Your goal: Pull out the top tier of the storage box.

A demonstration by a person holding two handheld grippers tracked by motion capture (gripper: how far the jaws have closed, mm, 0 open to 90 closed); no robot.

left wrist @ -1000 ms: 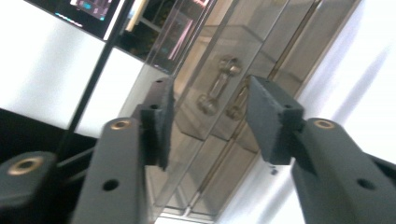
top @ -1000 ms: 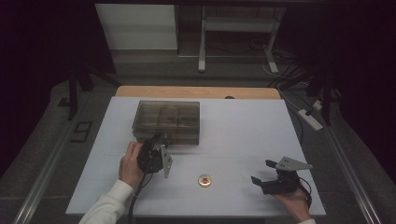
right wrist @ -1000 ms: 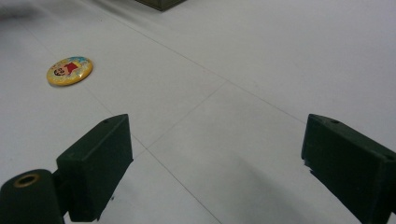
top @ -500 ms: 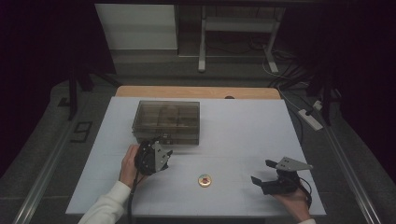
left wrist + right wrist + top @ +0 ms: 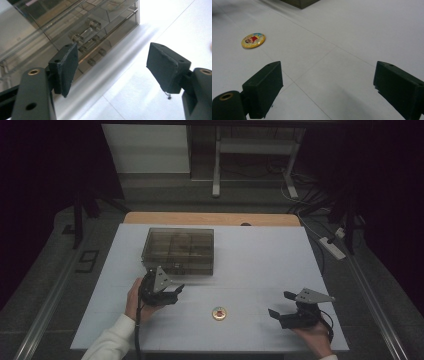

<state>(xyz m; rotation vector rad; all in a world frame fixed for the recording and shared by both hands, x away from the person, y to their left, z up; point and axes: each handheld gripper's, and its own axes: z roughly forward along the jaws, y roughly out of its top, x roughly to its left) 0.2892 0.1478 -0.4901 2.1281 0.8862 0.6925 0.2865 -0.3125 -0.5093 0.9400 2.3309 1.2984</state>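
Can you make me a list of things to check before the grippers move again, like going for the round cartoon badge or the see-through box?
1. Left gripper jaws have just been opening, nothing between them: ok.
2. Right gripper jaws wide apart, nothing held: ok.
3. Cartoon badge lies flat on the white table, apart from both grippers: ok.
4. Bare table between the right gripper and the badge: ok.
5. Clear compartment box lid looks down; whether it is latched: cannot tell.
6. Left gripper close in front of the box, not touching it: ok.
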